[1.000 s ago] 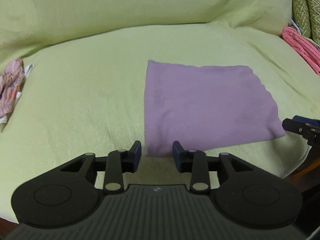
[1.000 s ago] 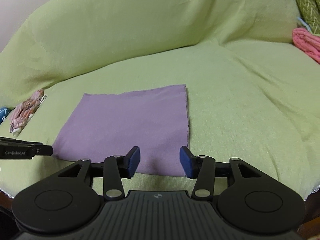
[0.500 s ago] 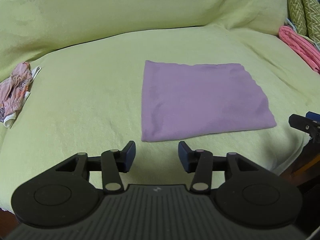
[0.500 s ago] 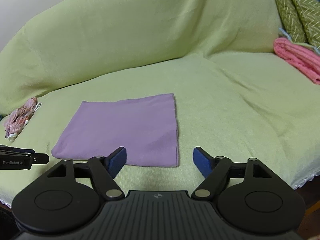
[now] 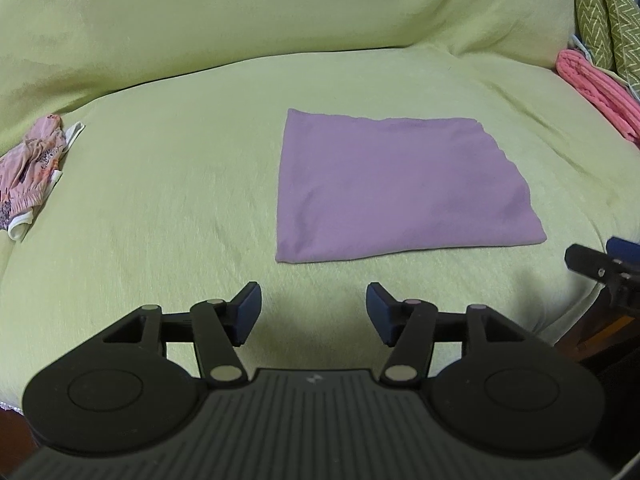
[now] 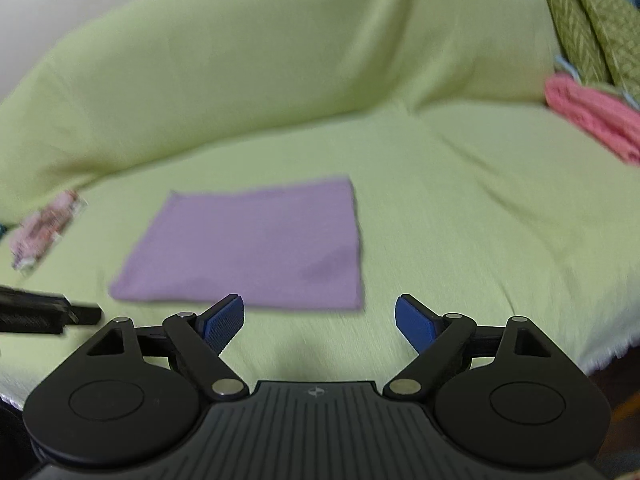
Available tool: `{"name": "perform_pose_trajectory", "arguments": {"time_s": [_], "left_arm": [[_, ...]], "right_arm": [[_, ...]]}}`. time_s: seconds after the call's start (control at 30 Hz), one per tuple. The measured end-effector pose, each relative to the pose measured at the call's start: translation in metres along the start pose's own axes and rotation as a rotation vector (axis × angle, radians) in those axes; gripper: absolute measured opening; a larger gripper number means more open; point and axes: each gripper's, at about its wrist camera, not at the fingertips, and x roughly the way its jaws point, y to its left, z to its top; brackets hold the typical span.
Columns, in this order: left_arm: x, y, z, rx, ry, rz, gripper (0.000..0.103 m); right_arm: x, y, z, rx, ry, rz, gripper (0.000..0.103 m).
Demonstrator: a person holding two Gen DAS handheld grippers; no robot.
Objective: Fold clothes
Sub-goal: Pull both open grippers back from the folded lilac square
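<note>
A purple cloth [image 5: 396, 188] lies folded flat into a rectangle on the yellow-green sofa seat [image 5: 168, 208]; the right wrist view shows this purple cloth [image 6: 248, 248] blurred. My left gripper [image 5: 314, 306] hovers just in front of the cloth's near left corner, its jaws opening with nothing between them. Over the near right edge of the cloth hangs my right gripper [image 6: 320, 316], jaws also opening wide and empty. Each gripper's tip shows at the edge of the other view: the right gripper [image 5: 600, 268], the left gripper [image 6: 52, 314].
A crumpled pink patterned garment [image 5: 32, 172] lies at the seat's left. A folded coral-pink cloth [image 5: 596, 88] and green zigzag cushions [image 5: 608, 16] sit at the right. The sofa's front edge [image 6: 592, 356] drops off near the right.
Both grippers let go of the cloth's near edge, opened wider and drew back from it. The purple cloth now lies flat and free.
</note>
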Motion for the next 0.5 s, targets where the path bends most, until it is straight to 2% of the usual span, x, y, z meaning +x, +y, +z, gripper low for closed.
{"name": "perform_pose_trajectory", "arguments": {"time_s": [0.03,0.13,0.5], "left_arm": [[0.002,-0.001,0.000,0.002,0.007,0.001,0.056],[0.008,-0.002,0.001,-0.003,0.022,-0.004,0.056],[0.022,-0.011,0.001,0.031,0.046,0.012,0.061]], "right_arm": [[0.001,0.000,0.002,0.009,0.016,0.000,0.085],[-0.004,-0.004,0.002,0.014,-0.033,0.019,0.091],[-0.003,-0.018,0.000,0.053,-0.017,0.036,0.091]]}}
